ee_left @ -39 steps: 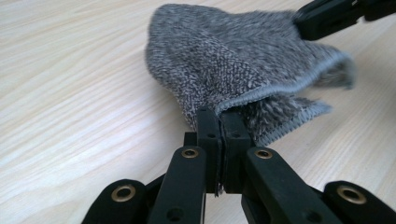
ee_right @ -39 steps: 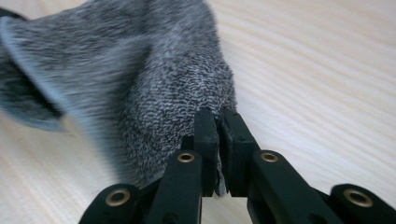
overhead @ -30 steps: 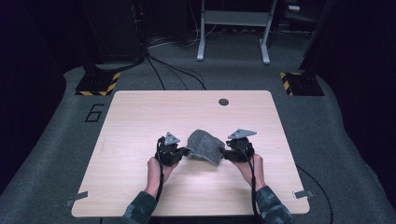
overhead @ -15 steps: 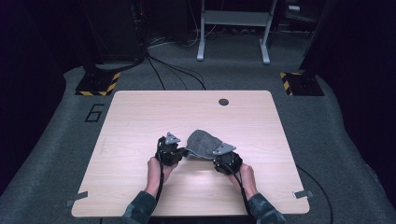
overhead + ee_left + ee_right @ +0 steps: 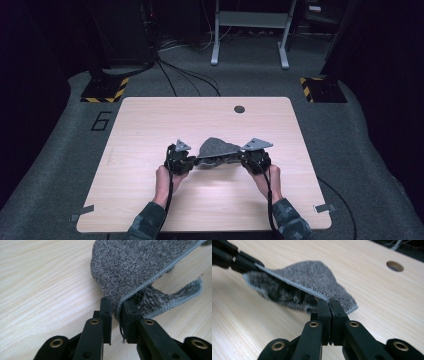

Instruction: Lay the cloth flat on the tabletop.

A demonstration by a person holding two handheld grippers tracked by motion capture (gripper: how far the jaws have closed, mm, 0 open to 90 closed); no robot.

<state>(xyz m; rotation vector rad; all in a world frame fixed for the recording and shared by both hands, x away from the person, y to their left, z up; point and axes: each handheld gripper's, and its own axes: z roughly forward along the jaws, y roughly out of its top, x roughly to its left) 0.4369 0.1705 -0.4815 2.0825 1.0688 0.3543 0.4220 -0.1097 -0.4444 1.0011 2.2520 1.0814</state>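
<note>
You have the grey cloth [image 5: 218,148] pinched at both ends: your left gripper [image 5: 117,312] holds its hem at nine o'clock, and your right gripper [image 5: 329,306], jaws just closing, clamps it at three. It sags near the worktop [image 5: 150,120] centre; spreading or folding remains.

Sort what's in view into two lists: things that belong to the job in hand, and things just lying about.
In the job:
- grey cloth, one edge lifted off the table
- left gripper, shut on that edge
- right gripper, shut on the same edge

Lying about:
- round hole in the table
- cables on the floor
- metal stand behind
</note>
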